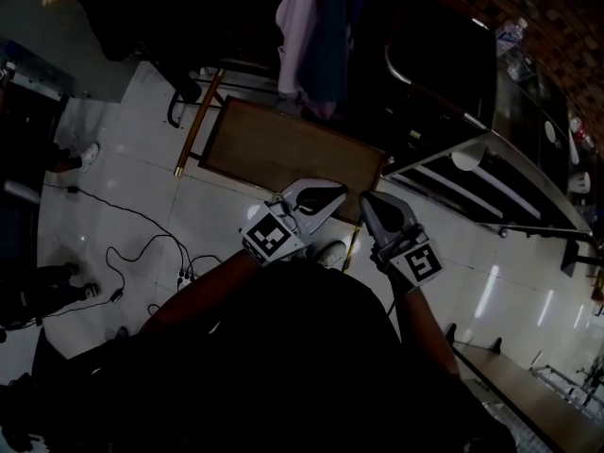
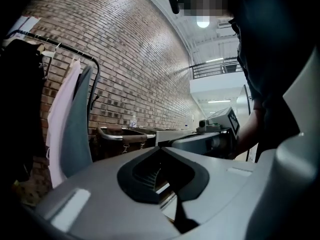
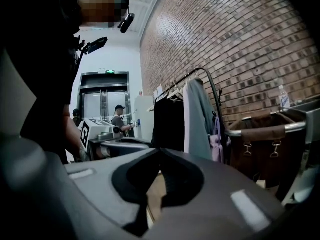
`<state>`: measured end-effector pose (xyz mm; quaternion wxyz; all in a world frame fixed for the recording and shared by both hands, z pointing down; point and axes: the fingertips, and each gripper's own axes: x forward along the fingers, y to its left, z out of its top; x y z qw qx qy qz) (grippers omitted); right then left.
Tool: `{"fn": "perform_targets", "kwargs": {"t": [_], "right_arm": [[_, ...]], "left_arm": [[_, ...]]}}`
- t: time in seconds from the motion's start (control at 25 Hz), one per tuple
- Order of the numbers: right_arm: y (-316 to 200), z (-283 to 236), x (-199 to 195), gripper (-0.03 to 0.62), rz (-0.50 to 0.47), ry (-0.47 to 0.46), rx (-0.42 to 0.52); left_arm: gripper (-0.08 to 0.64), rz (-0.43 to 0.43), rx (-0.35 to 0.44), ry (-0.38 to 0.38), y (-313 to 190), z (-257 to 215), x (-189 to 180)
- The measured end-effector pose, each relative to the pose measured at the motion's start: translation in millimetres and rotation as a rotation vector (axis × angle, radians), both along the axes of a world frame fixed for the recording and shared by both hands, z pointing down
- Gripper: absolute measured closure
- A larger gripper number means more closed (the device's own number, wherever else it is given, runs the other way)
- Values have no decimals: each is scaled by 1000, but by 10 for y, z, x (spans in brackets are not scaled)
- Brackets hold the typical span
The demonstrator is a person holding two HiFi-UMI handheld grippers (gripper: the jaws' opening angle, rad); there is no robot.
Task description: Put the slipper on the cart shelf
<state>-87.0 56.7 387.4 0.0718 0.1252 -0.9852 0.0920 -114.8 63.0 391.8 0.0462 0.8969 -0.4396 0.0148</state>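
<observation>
The head view is dim. My left gripper (image 1: pixel 338 196) and right gripper (image 1: pixel 368 201) are held side by side close to the body, both pointing level over the far edge of a brown wooden board (image 1: pixel 283 154). Each has its jaws together at the tips, with nothing between them. In the left gripper view, the left gripper (image 2: pixel 160 149) has the right gripper (image 2: pixel 215 136) beside it. The right gripper (image 3: pixel 160 151) sees the left gripper (image 3: pixel 107 144) likewise. A pale rounded thing (image 1: pixel 330 251), perhaps the slipper, lies on the floor below the grippers. A metal cart (image 1: pixel 481 173) with railed shelves stands at the right.
A dark laundry bin (image 1: pixel 444 64) with a brown-trimmed rim (image 3: pixel 270 126) stands beyond the board. A clothes rack with hanging garments (image 1: pixel 311 26) is next to it, against a brick wall (image 2: pixel 135 59). Cables and a power strip (image 1: pixel 184 276) lie on the white floor at the left. People (image 3: pixel 120 120) stand by a far door.
</observation>
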Motion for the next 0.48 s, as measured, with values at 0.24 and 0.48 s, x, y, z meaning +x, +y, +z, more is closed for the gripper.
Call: {"fn": "perform_targets", "kwargs": {"t": [0.24, 0.48], "right_arm": [[-59, -78, 15, 591, -20, -15, 10], [-84, -110, 47, 591, -31, -16, 18]], "left_arm": [[560, -33, -10, 14, -53, -94, 30], [560, -30, 15, -12, -94, -65, 93]]}}
